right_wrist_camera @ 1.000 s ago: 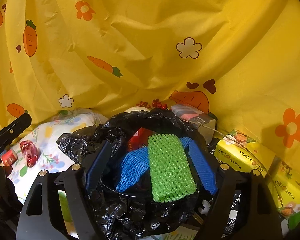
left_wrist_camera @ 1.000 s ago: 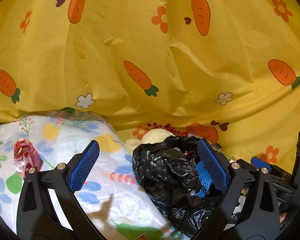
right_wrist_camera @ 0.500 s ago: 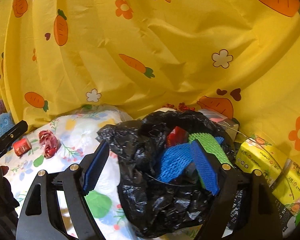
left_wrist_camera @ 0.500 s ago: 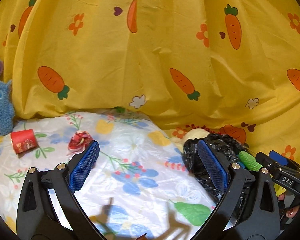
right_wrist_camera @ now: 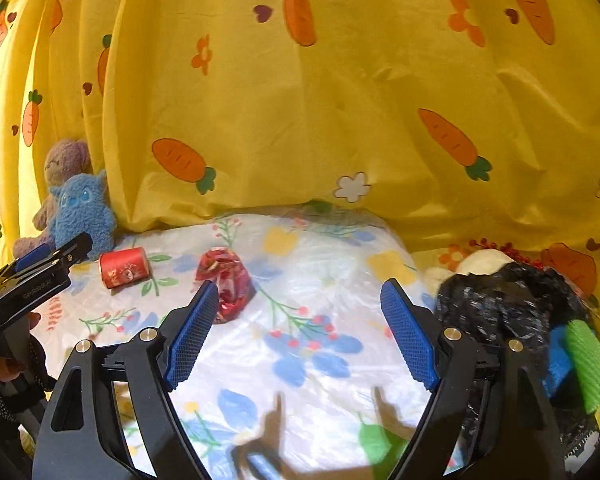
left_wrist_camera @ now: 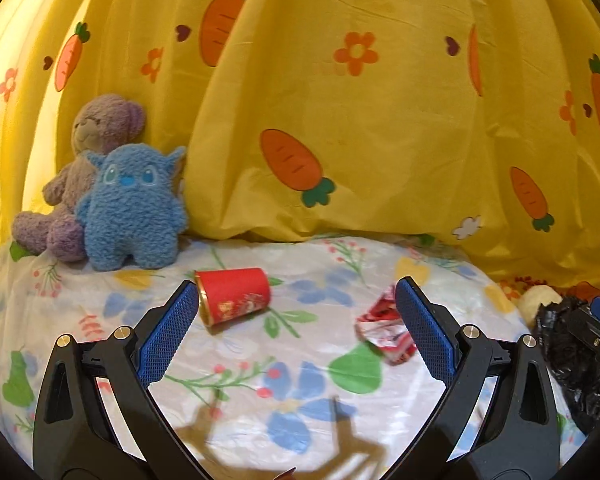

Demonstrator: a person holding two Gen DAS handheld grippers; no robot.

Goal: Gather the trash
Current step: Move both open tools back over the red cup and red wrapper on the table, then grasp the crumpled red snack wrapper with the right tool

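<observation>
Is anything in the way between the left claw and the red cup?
Nothing visible. The red cup lies on its side on the flowered sheet, just ahead of the open left claw; only bare sheet lies between them.

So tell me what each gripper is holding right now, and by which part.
Nothing is held. The left gripper and right gripper both stand open over the floral sheet; the red cup and crumpled wrapper lie untouched.

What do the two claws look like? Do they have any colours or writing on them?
Both look the same. The left claw and the right claw are black plastic frames with triangular cut-outs and small round metal pins. Each finger ends in a flat blue pad with a dotted texture. In the right wrist view, the left claw's side carries small writing, too tiny to read.
</observation>
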